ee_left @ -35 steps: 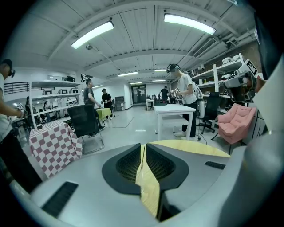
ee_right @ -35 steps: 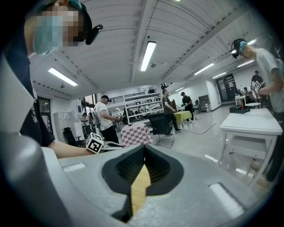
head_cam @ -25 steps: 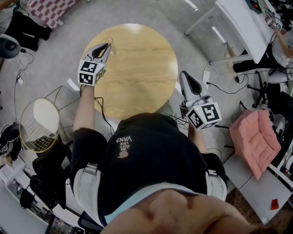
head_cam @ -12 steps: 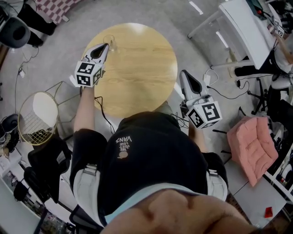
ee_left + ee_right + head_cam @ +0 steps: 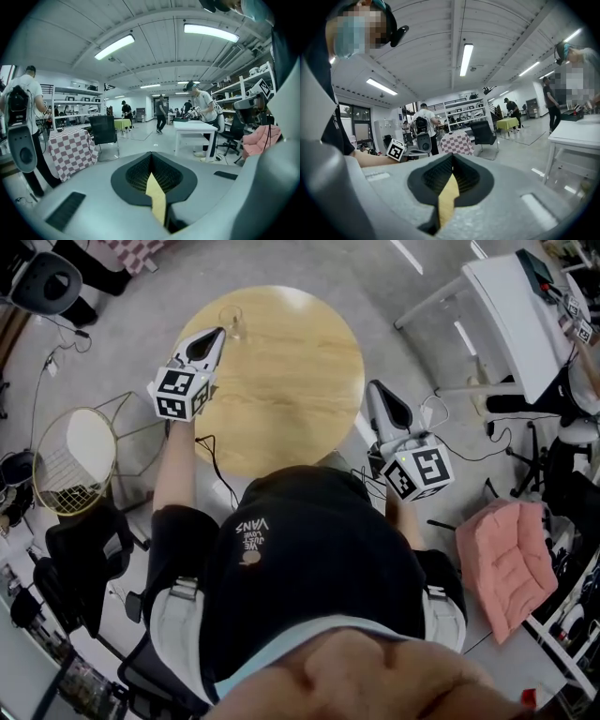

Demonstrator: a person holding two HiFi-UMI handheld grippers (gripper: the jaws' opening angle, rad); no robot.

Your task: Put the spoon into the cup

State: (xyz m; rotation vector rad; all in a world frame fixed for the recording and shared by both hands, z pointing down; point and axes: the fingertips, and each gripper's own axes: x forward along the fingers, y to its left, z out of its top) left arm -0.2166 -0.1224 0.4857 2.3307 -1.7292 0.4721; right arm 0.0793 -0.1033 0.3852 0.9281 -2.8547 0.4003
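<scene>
- Drifting a little in the head view over the last second, the round wooden table (image 5: 281, 381) and the wire basket (image 5: 75, 460) to its left shift together. That suggests the head has turned, not the scene.
- The left gripper (image 5: 217, 334) keeps its place at the table's far-left rim. The right gripper (image 5: 375, 390) stays off the right edge. My read: no step is under way.
- Both gripper views look up at the ceiling and room, missing the tabletop. They alone show the jaws: each pair pressed together, nothing between.
- Only the head view shows the cup (image 5: 232, 322), a clear glass upright on the table just beside the left gripper's tip.
- Spoon: not on the bare tabletop, not in either gripper. Whether it sits in the cup is too small to tell.
</scene>
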